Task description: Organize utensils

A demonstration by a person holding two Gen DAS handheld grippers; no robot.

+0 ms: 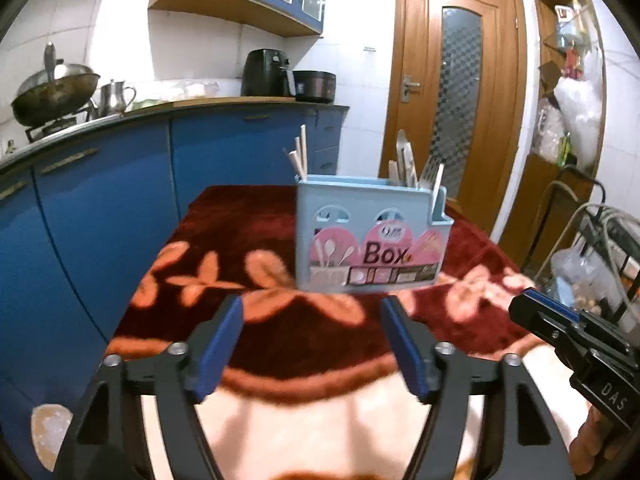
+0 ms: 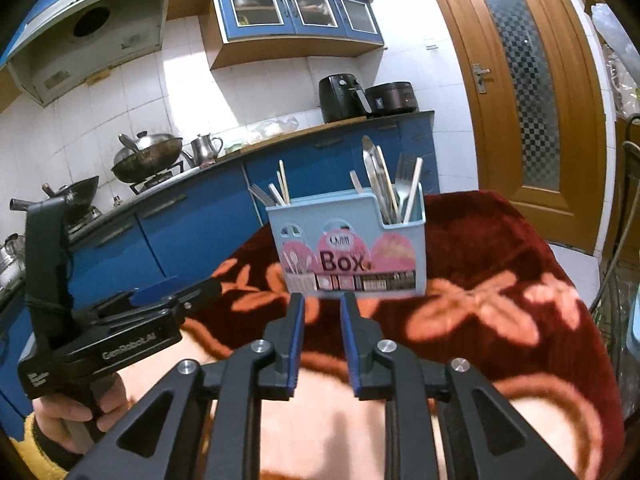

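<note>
A light blue utensil box [image 1: 372, 236] labelled "Box" stands upright on the red flowered cloth [image 1: 240, 264]; it also shows in the right wrist view [image 2: 348, 248]. Chopsticks [image 2: 282, 188] stand in its left compartment. Spoons, a fork and chopsticks [image 2: 394, 188] stand in its right compartment. My left gripper [image 1: 312, 312] is open and empty, a little in front of the box. My right gripper [image 2: 322, 306] has its jaws a narrow gap apart with nothing between them, just in front of the box. The left gripper also appears in the right wrist view [image 2: 160, 292], and the right gripper in the left wrist view [image 1: 532, 304].
A blue kitchen counter [image 2: 192, 220] with woks, a kettle and an air fryer [image 2: 344, 96] runs behind the table. A wooden door [image 1: 452, 80] stands at the back right. A wire rack with bags [image 1: 588, 248] stands right of the table.
</note>
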